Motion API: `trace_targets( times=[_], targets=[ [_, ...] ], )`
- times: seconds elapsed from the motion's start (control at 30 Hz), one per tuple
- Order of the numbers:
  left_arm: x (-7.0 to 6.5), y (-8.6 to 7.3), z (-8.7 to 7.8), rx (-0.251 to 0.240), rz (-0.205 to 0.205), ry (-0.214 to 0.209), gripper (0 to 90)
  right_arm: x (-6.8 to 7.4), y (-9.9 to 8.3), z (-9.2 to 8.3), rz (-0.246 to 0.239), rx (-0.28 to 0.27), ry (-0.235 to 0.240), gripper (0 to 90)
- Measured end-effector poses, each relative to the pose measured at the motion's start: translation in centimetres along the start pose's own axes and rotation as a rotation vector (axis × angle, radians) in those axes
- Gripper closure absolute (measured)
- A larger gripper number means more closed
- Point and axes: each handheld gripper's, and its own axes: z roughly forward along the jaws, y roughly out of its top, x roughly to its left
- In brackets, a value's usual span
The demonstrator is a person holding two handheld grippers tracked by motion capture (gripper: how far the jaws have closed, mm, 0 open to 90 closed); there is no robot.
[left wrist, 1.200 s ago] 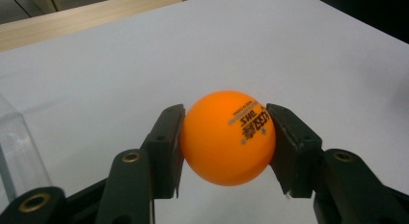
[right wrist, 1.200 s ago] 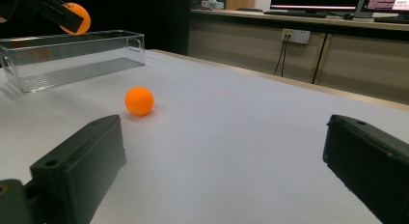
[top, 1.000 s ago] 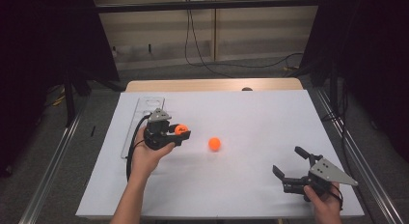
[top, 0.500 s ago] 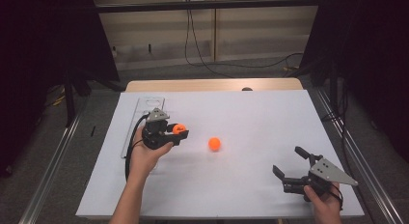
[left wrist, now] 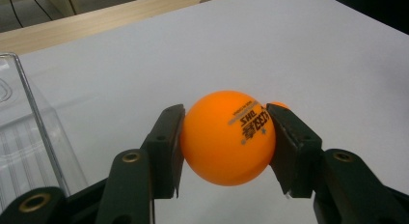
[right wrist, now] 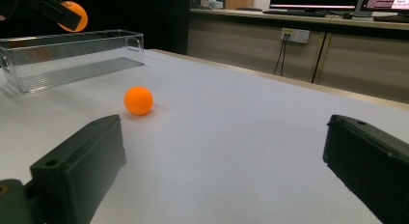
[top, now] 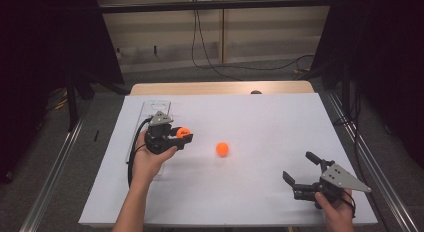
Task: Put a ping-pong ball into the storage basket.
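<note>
1. L gripper (left wrist: 224, 142) pinches an orange ball (left wrist: 226, 137) between its two pads, one on each side at the ball's widest part; printed logo faces up-right. In the high view the L gripper (top: 181, 134) hangs above the desk (top: 260, 117), just right of the clear tray (top: 150, 108).
2. Grip looks centred, ball not slipping. Keep squeeze as is; more force could pop a light, smooth ball out sideways.
3. Step in hand, as I read it: carry the held ball over to the clear tray and drop it in. Tray sits at the desk's left edge, long and narrow; in the L gripper view its wall (left wrist: 29, 137) stands close on the left.
4. To do it well: lift enough to clear the tray wall, swing over the tray's middle, lower close to its floor before spreading the jaws, so the ball doesn't bounce out.
5. R gripper (right wrist: 222, 171) is spread wide, nothing between the jaws; in the high view it rests low near the desk's front right corner (top: 303, 176).
6. Second orange ball (top: 222, 149) lies loose mid-desk, between the two grippers, well apart from the tray. Probably next pick for R gripper; approach slowly, it'll roll at a touch.
</note>
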Motion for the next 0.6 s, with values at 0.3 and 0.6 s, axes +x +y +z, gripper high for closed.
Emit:
trace_targets(
  times=[0.3, 0.6],
  targets=[
    [0.36, -0.05, -0.19, -0.004, -0.007, 0.009, 50.7, -0.02, 0.01, -0.02, 0.000, 0.000, 0.000, 0.5],
    [0.54, -0.08, -0.33, -0.003, -0.011, 0.017, 50.7, -0.01, 0.00, -0.01, 0.000, 0.001, 0.000, 0.5]
  ],
)
